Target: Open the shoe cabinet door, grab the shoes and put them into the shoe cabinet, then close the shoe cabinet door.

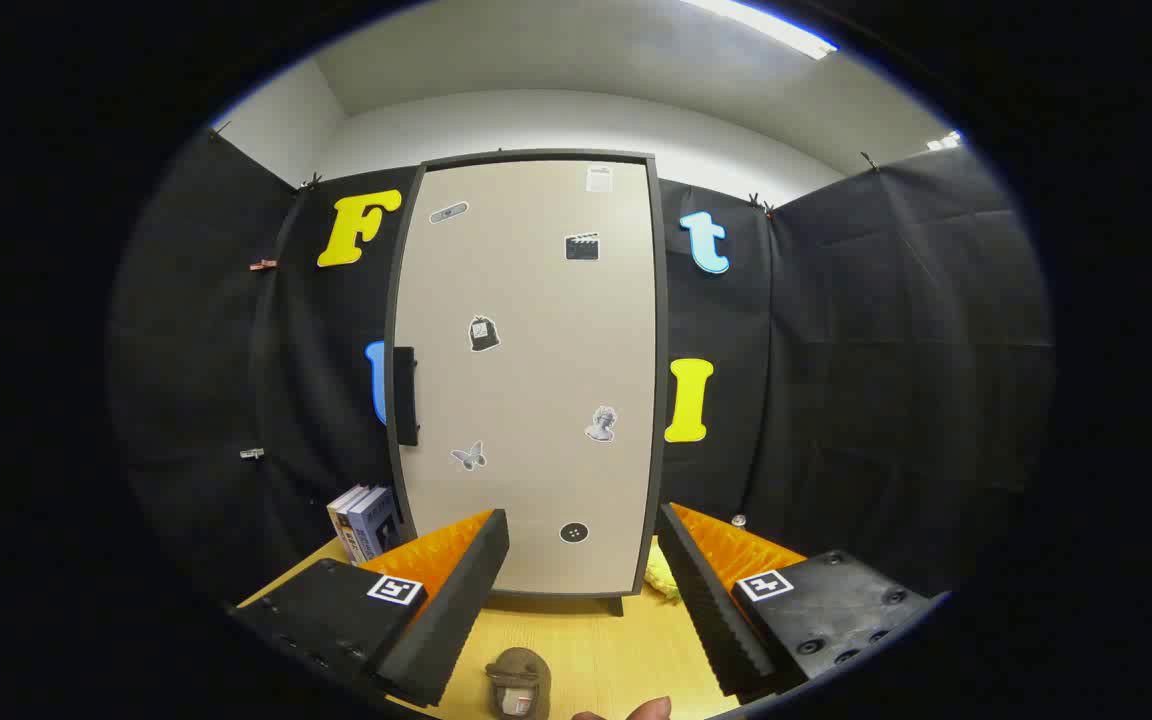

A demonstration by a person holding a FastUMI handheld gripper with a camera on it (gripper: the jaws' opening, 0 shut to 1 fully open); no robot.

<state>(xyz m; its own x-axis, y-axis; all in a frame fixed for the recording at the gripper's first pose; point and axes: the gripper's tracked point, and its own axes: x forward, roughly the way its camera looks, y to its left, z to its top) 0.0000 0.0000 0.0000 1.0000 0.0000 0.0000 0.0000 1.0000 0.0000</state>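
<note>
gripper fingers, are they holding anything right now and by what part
Nothing is held: the gripper is open, its fingers apart before the closed beige cabinet door.

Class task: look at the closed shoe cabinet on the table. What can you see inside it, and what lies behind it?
Nothing inside shows: the shoe cabinet door is shut, covering its contents. Behind it hangs the booth's black cloth wall. The open gripper holds nothing; a brown shoe lies between its fingers.

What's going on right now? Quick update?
Gripper open, empty. Cabinet door shut, handle on its left edge. Shoe on table between fingers. Nothing blocking door.
</note>
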